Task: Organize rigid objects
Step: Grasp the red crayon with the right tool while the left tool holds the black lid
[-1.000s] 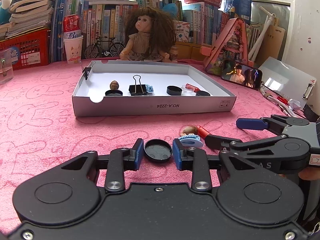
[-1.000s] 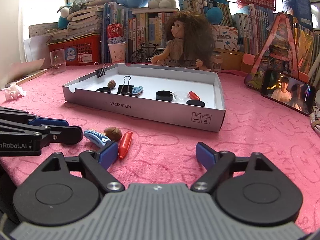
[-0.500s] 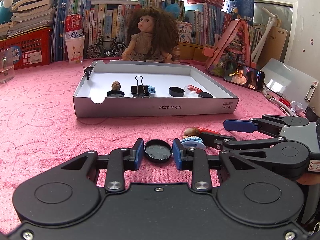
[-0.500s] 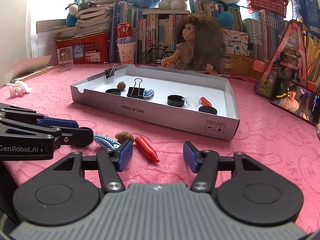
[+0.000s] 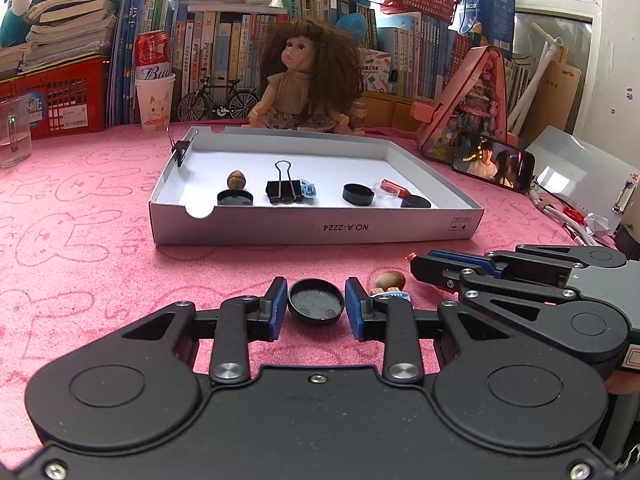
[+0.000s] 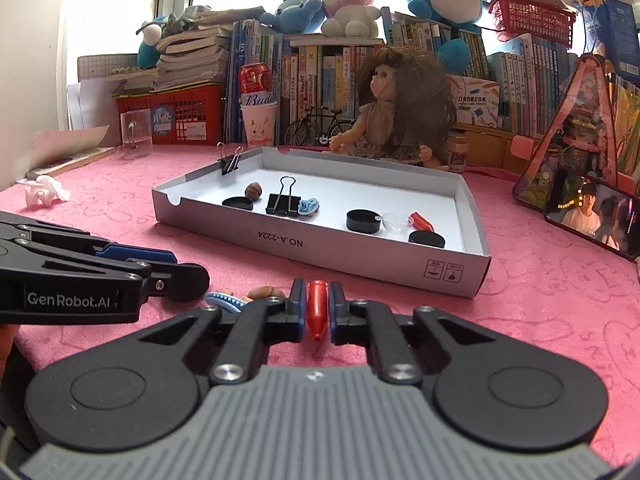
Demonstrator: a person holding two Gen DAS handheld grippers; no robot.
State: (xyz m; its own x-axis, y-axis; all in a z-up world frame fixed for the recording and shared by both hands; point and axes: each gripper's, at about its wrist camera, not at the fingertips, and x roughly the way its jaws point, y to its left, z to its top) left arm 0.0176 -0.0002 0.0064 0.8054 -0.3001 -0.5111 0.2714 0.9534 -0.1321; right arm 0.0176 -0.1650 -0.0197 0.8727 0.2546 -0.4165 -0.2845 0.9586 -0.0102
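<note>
In the left wrist view, the left gripper pinches a black round cap between its blue pads, low over the pink cloth. Beyond it the white cardboard tray holds 3 black caps, a walnut, a black binder clip with a small blue piece touching it, a clear dish and a red piece; a second binder clip grips the tray's left wall. A brown nut and a blue toy lie just right of the left gripper. In the right wrist view, the right gripper is pressed onto a red crayon-like piece, pointed end toward the camera, near the tray's front wall.
</note>
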